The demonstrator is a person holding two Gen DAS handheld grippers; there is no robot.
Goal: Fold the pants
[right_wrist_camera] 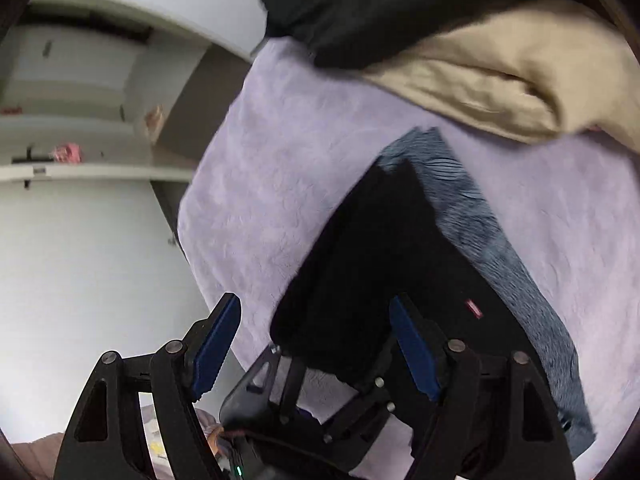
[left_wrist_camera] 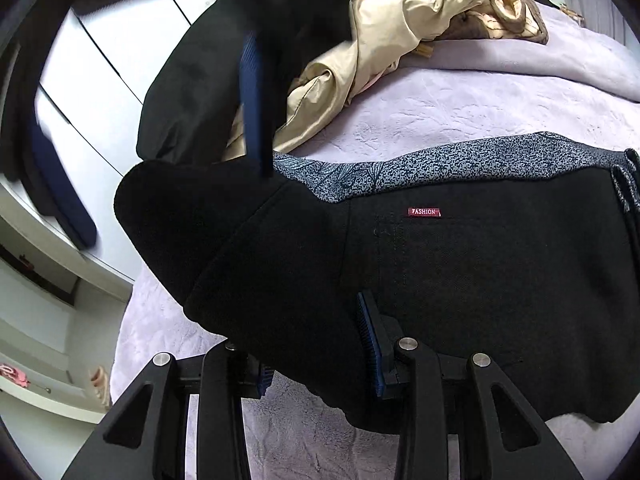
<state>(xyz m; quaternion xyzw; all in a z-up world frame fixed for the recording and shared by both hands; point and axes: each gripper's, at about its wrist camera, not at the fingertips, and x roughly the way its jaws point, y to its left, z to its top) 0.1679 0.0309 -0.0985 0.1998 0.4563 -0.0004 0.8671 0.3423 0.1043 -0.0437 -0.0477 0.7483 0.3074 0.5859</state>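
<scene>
Black pants point(left_wrist_camera: 460, 272) with a red "FASHION" label point(left_wrist_camera: 424, 211) and a patterned grey lining lie folded on the lilac bedspread point(left_wrist_camera: 460, 112). My left gripper point(left_wrist_camera: 320, 344) is open, its fingers straddling the pants' near folded edge; the left finger is mostly hidden under the cloth. The right gripper point(left_wrist_camera: 252, 92) shows in the left wrist view, above the far fold, blurred. In the right wrist view my right gripper point(right_wrist_camera: 316, 336) is open and empty above the pants point(right_wrist_camera: 380, 272), with the left gripper point(right_wrist_camera: 300, 396) below it.
A beige coat point(left_wrist_camera: 384, 40) and a black garment point(left_wrist_camera: 192, 80) are heaped at the bed's far side. White wardrobe doors point(left_wrist_camera: 100, 60) and shelves point(left_wrist_camera: 32, 360) stand to the left beyond the bed's edge.
</scene>
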